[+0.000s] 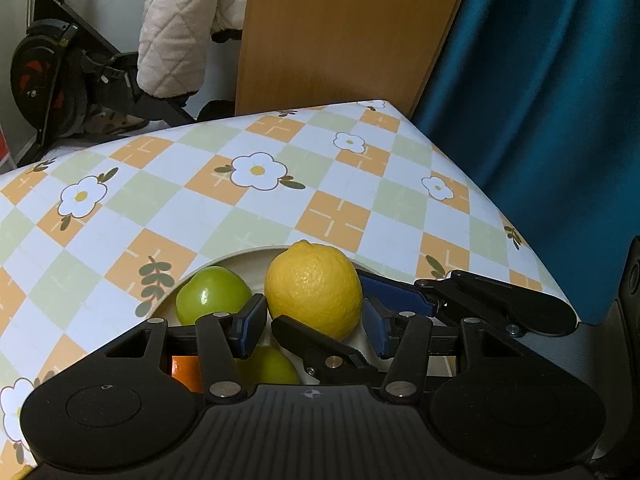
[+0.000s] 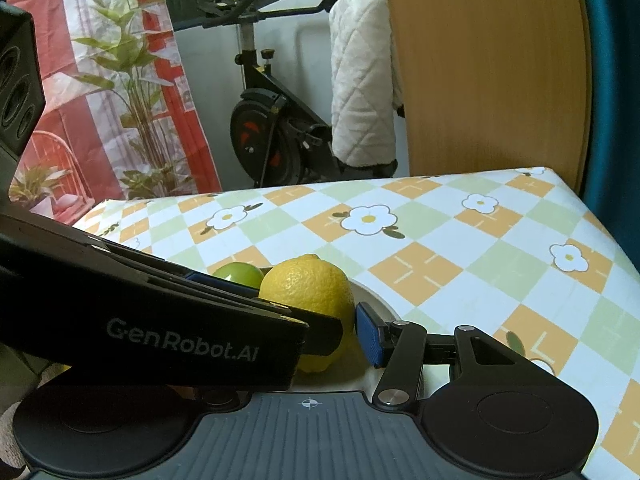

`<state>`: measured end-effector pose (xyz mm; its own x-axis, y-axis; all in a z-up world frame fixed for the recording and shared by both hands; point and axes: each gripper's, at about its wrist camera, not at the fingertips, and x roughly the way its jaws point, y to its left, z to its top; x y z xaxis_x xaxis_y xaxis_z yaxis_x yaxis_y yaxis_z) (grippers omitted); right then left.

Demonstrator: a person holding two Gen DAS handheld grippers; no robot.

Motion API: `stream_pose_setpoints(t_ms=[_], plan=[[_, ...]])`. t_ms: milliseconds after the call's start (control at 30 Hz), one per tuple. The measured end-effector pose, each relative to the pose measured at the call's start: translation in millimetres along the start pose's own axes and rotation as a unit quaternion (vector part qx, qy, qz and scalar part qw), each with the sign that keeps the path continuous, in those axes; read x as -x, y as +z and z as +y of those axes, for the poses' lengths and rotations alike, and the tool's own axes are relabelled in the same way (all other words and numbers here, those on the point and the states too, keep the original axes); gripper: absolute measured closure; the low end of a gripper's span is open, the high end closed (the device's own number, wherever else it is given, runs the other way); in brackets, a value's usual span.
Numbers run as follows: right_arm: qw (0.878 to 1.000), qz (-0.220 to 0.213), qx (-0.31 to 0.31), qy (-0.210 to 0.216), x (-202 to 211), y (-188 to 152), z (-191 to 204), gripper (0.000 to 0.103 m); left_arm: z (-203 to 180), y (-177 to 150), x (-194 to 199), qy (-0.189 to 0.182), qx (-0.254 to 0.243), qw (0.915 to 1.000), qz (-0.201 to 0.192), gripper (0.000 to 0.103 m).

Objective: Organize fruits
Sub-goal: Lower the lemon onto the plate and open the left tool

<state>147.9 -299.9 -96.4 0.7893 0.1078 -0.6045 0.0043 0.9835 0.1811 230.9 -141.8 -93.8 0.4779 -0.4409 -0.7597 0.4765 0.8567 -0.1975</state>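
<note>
A yellow lemon sat in a pale shallow plate near the front of a table covered with a checked, flower-printed cloth. In the left wrist view the left gripper reached over the plate with its blue pads set on either side of the lemon; the left pad stood just beside the fruit and the right pad lay partly behind the other tool, so whether they pinched the lemon could not be told. The right gripper came in from the right and crossed over the left one; its blue pad stood just beside the lemon's right side, its other finger was hidden behind the left gripper's body, and its hold on the fruit could not be told either. A green fruit lay to the left of the lemon at the far side of the plate, a second green fruit lay nearer, partly hidden under the left gripper, and an orange object showed at the near left. Beyond the table stood an exercise bike, a quilted white garment, a wooden panel and a teal curtain.
</note>
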Motion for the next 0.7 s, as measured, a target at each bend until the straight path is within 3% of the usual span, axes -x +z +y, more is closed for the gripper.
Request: stream_pose_setpoints(t_ms=[300, 400, 700], plan=[[1.0, 0.002, 0.002, -0.011, 0.8, 2.7, 4.1, 0.053, -2.9, 0.9, 4.0, 0.0, -0.002, 1.0, -0.006, 0.047], [1.0, 0.002, 0.001, -0.011, 4.3, 2.9, 6.1, 0.047, -3.5, 0.5, 11.4, -0.004, -0.002, 0.9999, -0.011, 0.046], [1.0, -0.003, 0.01, -0.014, 26.2, 0.2, 23.3, 0.042, 3.2, -5.5, 43.8, -0.01, 0.008, 0.9993, -0.034, 0.046]])
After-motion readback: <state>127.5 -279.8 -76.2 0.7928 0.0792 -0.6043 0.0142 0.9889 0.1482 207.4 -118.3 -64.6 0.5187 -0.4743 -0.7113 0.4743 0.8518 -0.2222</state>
